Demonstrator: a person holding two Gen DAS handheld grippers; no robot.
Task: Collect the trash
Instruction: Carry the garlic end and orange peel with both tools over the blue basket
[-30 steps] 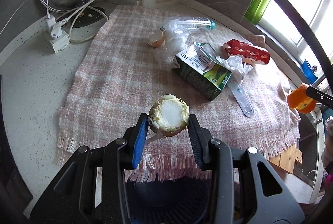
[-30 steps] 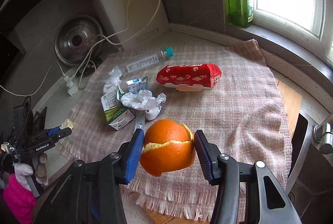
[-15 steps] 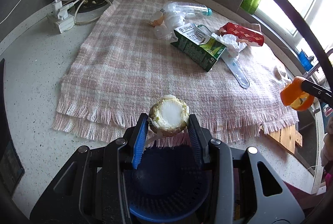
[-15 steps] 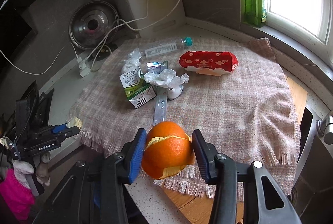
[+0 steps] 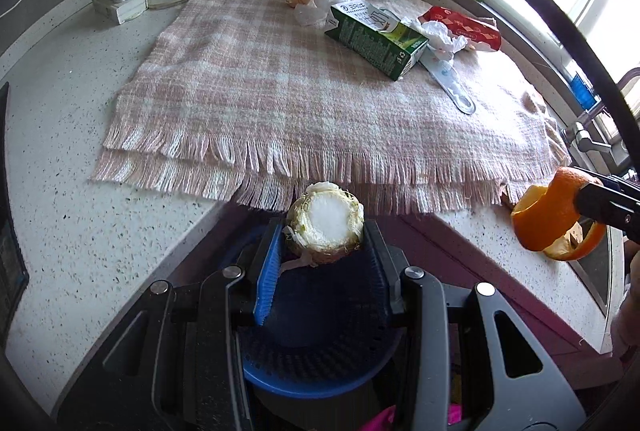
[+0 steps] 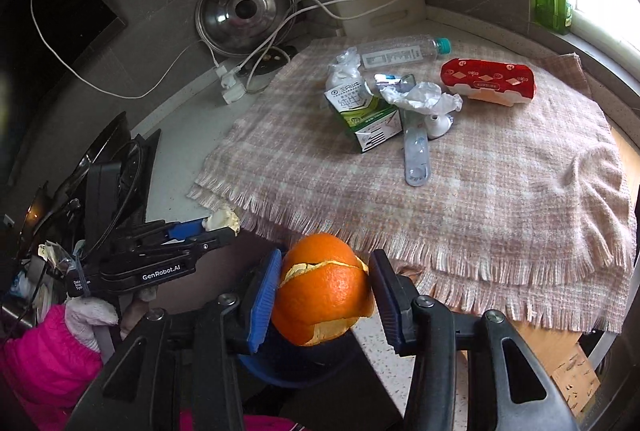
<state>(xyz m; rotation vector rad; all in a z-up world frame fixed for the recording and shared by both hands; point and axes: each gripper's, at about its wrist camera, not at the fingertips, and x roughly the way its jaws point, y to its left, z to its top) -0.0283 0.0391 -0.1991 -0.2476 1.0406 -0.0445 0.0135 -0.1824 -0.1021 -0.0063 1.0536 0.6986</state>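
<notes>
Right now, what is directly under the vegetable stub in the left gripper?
A blue perforated bin sits below the vegetable stub held by the left gripper. Its inside looks dark; the gripper body hides most of it.

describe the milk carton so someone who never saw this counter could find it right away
On the pink plaid cloth covering the counter, look at the trash cluster near its far side. The milk carton lies there between a clear bottle and a crumpled tissue; it is the only green-and-white box.

A pale cut vegetable stump [image 5: 325, 229] and curled orange peel [image 6: 322, 289] hang above a blue bin [image 5: 312, 371]; carton [image 6: 362, 111], bottle [image 6: 404, 51], red wrapper [image 6: 488, 82] lie on the desk's cloth.
</notes>
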